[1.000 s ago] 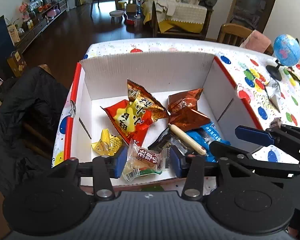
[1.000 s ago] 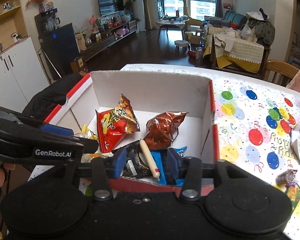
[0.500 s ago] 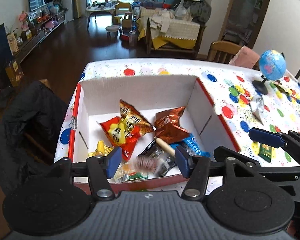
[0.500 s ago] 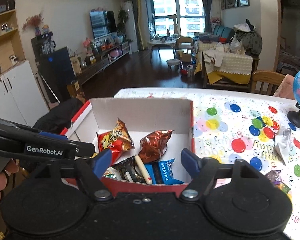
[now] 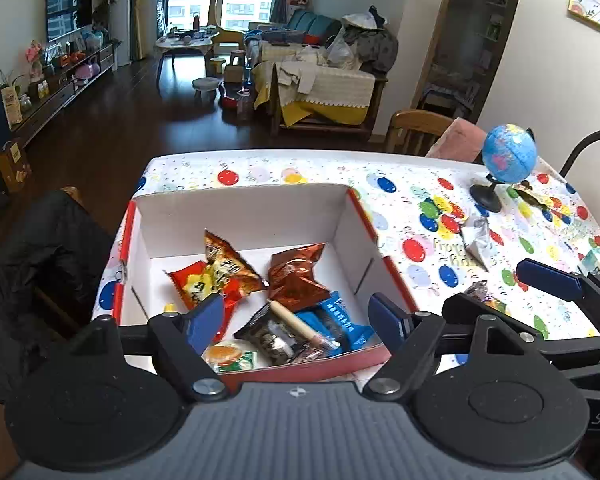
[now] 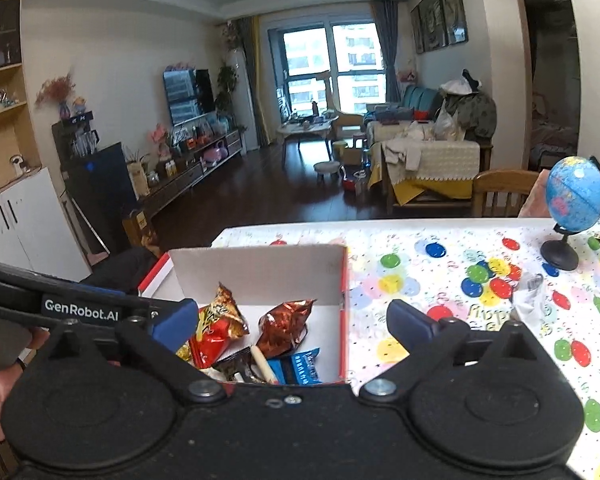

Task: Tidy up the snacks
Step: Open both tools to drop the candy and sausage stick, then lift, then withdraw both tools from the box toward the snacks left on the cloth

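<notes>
A white cardboard box with red edges (image 5: pixel 240 216) (image 6: pixel 260 268) sits on the balloon-print table and holds several snacks: a red chip bag (image 5: pixel 196 284), a brown foil pack (image 5: pixel 296 276) (image 6: pixel 286 326), a blue pack (image 5: pixel 336 320), a dark pack (image 5: pixel 272 336), a sausage stick (image 5: pixel 292 320) and a clear-wrapped pastry (image 5: pixel 228 356) by the near wall. My left gripper (image 5: pixel 298 322) is open and empty above the box's near edge. My right gripper (image 6: pixel 292 326) is open and empty, raised over the box's right side.
A small blue globe (image 5: pixel 508 160) (image 6: pixel 574 200) stands at the table's right. A silver wrapper (image 5: pixel 478 242) and small candy pieces (image 5: pixel 480 294) lie on the tablecloth right of the box. A black-draped chair (image 5: pixel 40 260) is left of the table.
My left gripper let go of the clear-wrapped pastry, which dropped into the box, then opened wide and pulled up and back. My right gripper also opened and rose away from the box.
</notes>
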`<move>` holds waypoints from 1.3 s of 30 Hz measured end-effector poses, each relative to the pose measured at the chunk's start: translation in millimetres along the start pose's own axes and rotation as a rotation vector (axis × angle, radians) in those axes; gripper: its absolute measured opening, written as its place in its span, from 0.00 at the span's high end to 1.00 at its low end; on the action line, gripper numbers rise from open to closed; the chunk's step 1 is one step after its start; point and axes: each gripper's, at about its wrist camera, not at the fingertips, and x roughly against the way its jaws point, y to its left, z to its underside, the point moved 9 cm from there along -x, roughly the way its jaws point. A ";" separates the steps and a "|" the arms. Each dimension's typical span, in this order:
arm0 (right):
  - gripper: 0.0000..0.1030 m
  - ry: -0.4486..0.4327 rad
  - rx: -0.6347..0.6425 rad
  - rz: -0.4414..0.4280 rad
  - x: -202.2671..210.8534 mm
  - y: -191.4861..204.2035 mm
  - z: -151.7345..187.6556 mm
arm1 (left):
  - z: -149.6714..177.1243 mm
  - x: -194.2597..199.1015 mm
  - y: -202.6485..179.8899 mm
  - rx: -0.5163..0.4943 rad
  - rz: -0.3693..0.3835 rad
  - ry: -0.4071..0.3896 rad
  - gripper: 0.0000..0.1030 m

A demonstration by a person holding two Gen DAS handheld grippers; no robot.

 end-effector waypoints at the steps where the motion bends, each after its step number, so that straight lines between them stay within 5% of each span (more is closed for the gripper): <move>1: 0.02 -0.006 -0.003 0.004 2.3 -2.0 -0.6 | -0.1 1.4 -3.3 0.000 0.005 -0.004 0.22; 22: 0.01 -0.032 -0.095 0.103 47.7 -81.1 20.7 | 7.6 -10.7 -102.5 -0.052 0.108 -0.043 0.03; 39: 0.01 0.086 -0.088 0.209 49.2 -194.6 64.8 | 26.4 -86.9 -201.9 -0.090 0.106 0.076 0.03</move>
